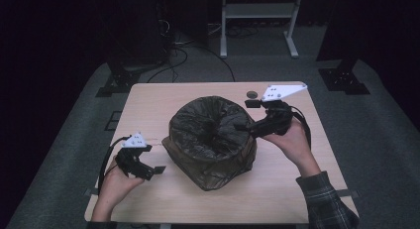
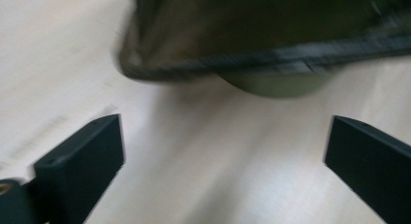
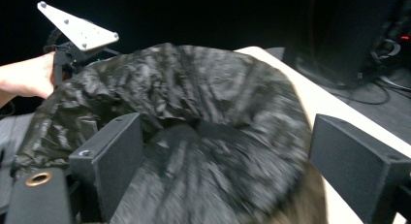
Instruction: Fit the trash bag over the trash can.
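A round bin lined with a crinkled black bag [image 1: 210, 135] stands in the middle of the pale wooden table [image 1: 148, 100]. My left gripper [image 1: 151, 172] lies low at the table's front left, a short way from the bag, and points toward it. Its jaws stand wide apart over bare table [image 2: 225, 156], with the bag's lower edge [image 2: 271, 35] ahead. My right gripper [image 1: 247, 115] hovers at the bag's right rim. Its jaws are open [image 3: 225, 161] above the bag's mouth [image 3: 194, 103], with nothing between them. Across the bag is the left gripper's grey plate [image 3: 80, 30].
A small dark round disc [image 1: 252, 94] lies on the table's far edge behind the right gripper. Beyond the table are floor cables [image 1: 178, 50], a white frame [image 1: 257, 21] and black stand feet [image 1: 341, 78]. Bare table surrounds the bag.
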{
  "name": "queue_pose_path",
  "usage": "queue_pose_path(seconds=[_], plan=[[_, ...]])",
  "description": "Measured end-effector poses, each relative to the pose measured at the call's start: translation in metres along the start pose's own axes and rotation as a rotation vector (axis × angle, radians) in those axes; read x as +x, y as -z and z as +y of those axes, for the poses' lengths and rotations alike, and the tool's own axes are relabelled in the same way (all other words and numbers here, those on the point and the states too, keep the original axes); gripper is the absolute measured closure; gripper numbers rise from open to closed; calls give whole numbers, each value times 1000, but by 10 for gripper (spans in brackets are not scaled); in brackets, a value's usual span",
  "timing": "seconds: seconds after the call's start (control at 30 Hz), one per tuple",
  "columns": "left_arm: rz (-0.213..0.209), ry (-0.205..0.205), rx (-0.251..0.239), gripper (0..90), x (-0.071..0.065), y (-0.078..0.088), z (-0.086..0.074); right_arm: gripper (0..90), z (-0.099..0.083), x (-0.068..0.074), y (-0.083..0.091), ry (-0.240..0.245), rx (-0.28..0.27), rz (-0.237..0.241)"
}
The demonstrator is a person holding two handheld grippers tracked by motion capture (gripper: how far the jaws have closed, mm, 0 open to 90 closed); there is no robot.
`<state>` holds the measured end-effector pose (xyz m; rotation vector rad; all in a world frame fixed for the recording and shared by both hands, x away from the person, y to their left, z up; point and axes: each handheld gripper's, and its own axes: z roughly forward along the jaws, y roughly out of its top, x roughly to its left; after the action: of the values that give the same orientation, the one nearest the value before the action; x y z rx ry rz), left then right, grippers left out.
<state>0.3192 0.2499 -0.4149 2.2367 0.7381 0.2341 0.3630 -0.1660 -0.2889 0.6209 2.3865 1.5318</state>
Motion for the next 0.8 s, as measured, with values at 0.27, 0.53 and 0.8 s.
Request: queue_pose_path(seconds=[0.27,0.53,0.8], plan=[[10,-56,54,0,-26,-17,-29,26,18,13,-41,106,140,93],[-5,-79,83,0,-29,-32,-40,28,22,27,-79,183,330,119],[-17,-90,109,0,-30,-40,-42,27,13,26,-92,175,454,107]])
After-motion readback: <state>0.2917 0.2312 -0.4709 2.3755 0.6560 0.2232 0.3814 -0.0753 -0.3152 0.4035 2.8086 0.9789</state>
